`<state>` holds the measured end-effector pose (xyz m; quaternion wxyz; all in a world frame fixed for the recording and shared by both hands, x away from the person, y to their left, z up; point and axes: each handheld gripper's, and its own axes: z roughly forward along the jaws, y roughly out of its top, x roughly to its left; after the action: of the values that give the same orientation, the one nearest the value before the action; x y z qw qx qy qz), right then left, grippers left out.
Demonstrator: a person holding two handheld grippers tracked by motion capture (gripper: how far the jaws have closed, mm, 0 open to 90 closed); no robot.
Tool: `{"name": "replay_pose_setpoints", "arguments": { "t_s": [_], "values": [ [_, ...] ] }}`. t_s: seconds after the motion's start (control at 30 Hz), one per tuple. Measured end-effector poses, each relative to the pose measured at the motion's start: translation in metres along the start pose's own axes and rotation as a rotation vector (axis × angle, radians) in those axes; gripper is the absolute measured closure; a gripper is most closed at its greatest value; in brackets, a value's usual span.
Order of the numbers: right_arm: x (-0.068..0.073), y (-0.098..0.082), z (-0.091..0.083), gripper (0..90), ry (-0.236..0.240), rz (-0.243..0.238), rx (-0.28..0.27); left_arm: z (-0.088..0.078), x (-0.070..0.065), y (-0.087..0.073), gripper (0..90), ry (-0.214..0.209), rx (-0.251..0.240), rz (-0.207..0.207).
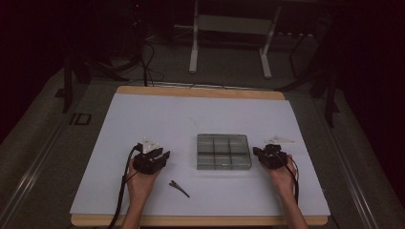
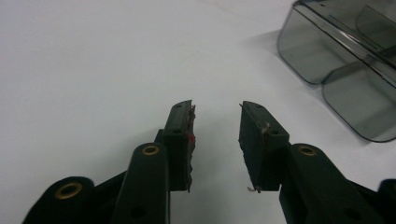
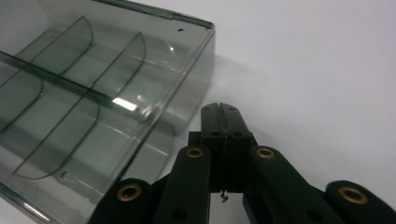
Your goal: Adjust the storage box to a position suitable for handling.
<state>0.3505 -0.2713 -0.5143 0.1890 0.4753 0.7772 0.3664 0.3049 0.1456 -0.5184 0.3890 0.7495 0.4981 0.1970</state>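
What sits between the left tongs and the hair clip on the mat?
Nothing visible. The hair clip lies on bare white mat, just right of the hand holding the left tongs. The compartment box sits farther right, clear of that path. The left tongs' jaws stand apart with nothing between them.

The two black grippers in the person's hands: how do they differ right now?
The left gripper has its jaws apart with nothing between them; the right gripper has its jaws pressed together on nothing. The left gripper sits away from the compartment box, near a hair clip; the right gripper lies close beside the box's wall. Both are black, hand-held and low over the white table.
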Motion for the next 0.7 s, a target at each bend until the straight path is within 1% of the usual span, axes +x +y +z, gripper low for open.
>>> {"name": "replay_pose_setpoints", "arguments": {
  "t_s": [0.07, 0.13, 0.23, 0.47, 0.7],
  "values": [
    [0.002, 0.001, 0.001, 90.0, 0.008, -0.002, 0.002, 0.002, -0.002, 0.0, 67.1, -0.022, 0.002, 0.004],
    [0.004, 0.002, 0.002, 90.0, 0.015, -0.009, 0.003, 0.004, -0.005, -0.001, 68.0, -0.035, -0.007, 0.006],
    [0.006, 0.002, 0.005, 90.0, 0.024, -0.014, 0.006, 0.006, -0.009, -0.002, 69.2, -0.031, -0.002, 0.022],
    [0.008, 0.002, 0.008, 90.0, 0.032, -0.017, 0.01, 0.009, -0.012, -0.003, 69.9, -0.042, -0.002, 0.023],
    [0.008, 0.002, 0.009, 90.0, 0.036, -0.018, 0.017, 0.011, -0.015, -0.003, 70.4, -0.041, 0.0, 0.034]
  ]
}}
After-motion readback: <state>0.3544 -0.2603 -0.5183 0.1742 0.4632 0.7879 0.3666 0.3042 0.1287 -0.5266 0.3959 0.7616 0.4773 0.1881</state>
